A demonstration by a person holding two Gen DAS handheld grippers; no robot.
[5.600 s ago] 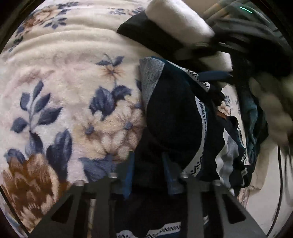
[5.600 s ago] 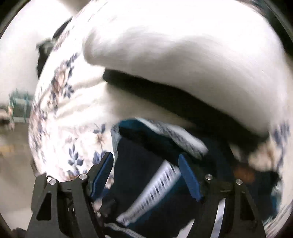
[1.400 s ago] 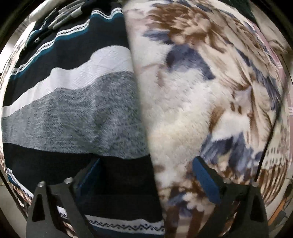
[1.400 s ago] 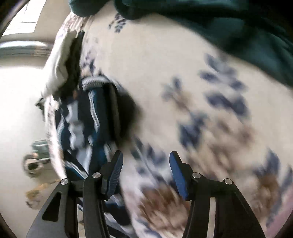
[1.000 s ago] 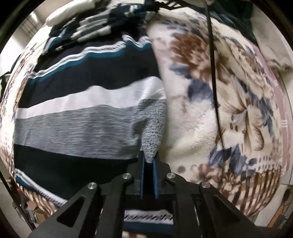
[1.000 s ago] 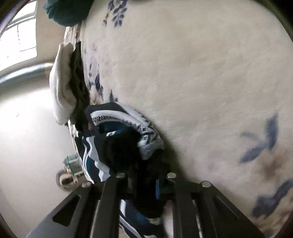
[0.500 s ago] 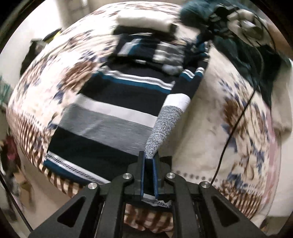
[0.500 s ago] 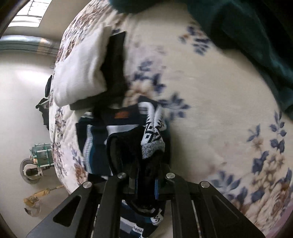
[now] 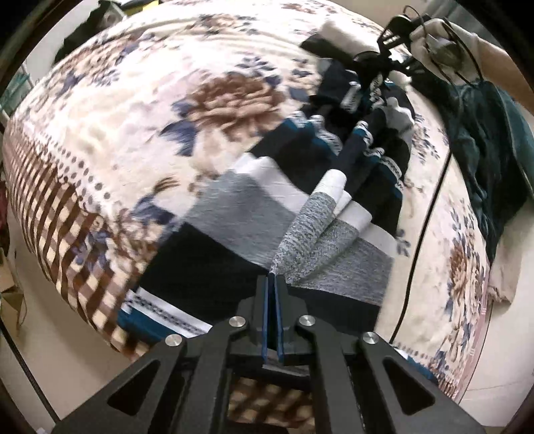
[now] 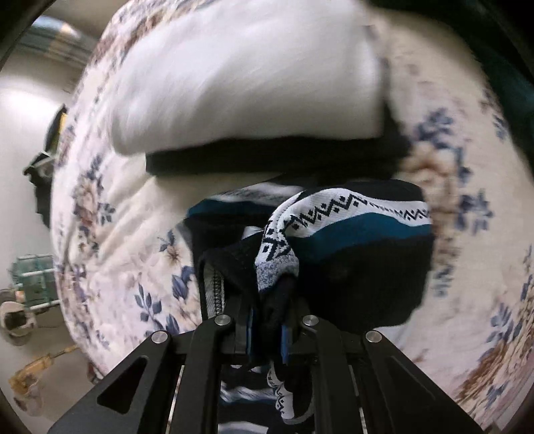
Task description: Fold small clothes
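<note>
A knitted sweater point(image 9: 233, 213) with navy, white, grey and teal stripes lies across a floral blanket point(image 9: 140, 110). My left gripper point(image 9: 274, 283) is shut on its grey side edge and lifts a ridge of cloth off the bed. At the sweater's far end the right gripper point(image 9: 377, 66) shows small, held by a gloved hand point(image 9: 434, 30). In the right wrist view my right gripper point(image 10: 267, 317) is shut on a bunch of the sweater point(image 10: 350, 233) near its patterned white band, which hangs over the blanket point(image 10: 123, 253).
A folded white garment on a black one point(image 10: 253, 83) lies just beyond the sweater. Dark teal clothes point(image 9: 484, 140) are heaped at the right. A black cable point(image 9: 424, 233) trails over the blanket. The bed's near edge drops to a pale floor point(image 9: 66, 350).
Both grippers, each shut on the sweater, have pulled back and up from the bed. The sweater's side now rises in a ridge, and the white folded garment fills more of the right wrist view.
</note>
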